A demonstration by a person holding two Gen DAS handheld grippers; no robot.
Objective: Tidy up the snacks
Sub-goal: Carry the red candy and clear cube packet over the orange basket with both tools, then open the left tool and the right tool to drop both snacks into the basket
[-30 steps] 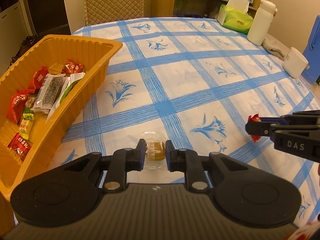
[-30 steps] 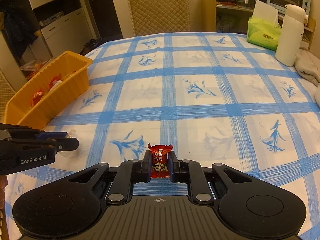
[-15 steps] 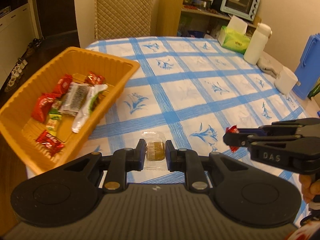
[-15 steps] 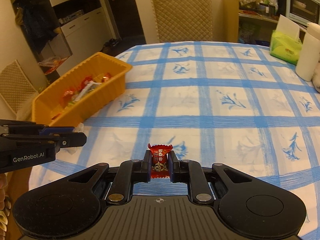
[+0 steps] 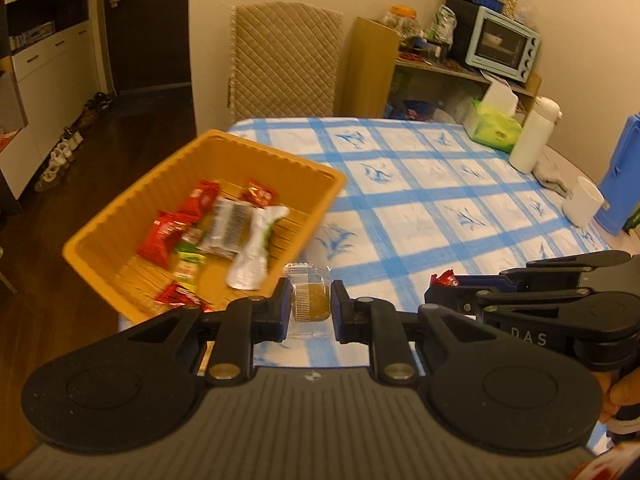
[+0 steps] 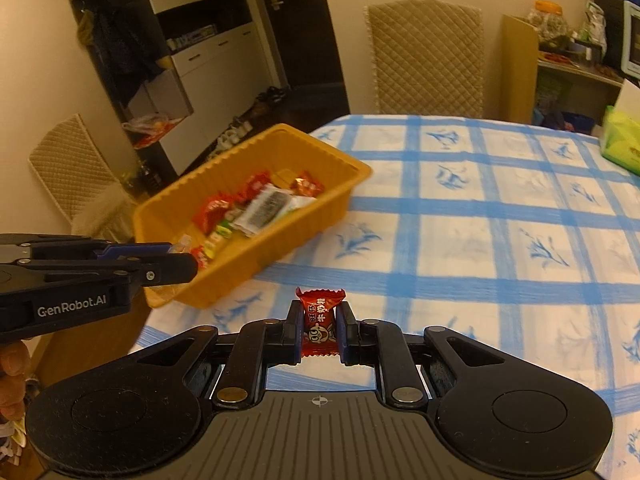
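Left fingers: the left gripper (image 5: 311, 307) was clamped on a clear-wrapped snack (image 5: 311, 301), a brownish block in see-through film, pinched from both sides by the blue-lined pads.
Right fingers: the right gripper (image 6: 319, 327) was closed on a red wrapped candy (image 6: 320, 320), its twisted top sticking up between the jaws.
Where the snacks were: both pieces were held off the table (neither touched the cloth), the clear one just beside the near corner of the orange basket (image 5: 120, 216), the red one over the checked tablecloth (image 6: 460, 216) a little further out.
Done: the basket already held a pile of packets, among them red sachets (image 5: 166, 236), a silver pouch (image 5: 256, 252) and a dark-printed clear pack (image 5: 228, 226).
Left to do: both held pieces looked bound for the basket, so carrying them over its rim and letting go seemed to be what remained; no other loose snack showed on the cloth in either view.
Surroundings: a tissue box (image 5: 496, 130), a white bottle (image 5: 534, 136), a white cup (image 5: 582, 202) and a blue container (image 5: 622, 184) stood along the far side of the table, well apart from the basket.
In the way: nothing lay between the grippers and the basket, though the two grippers were close side by side (they could crowd each other over the opening), and the basket sat at the table's edge.
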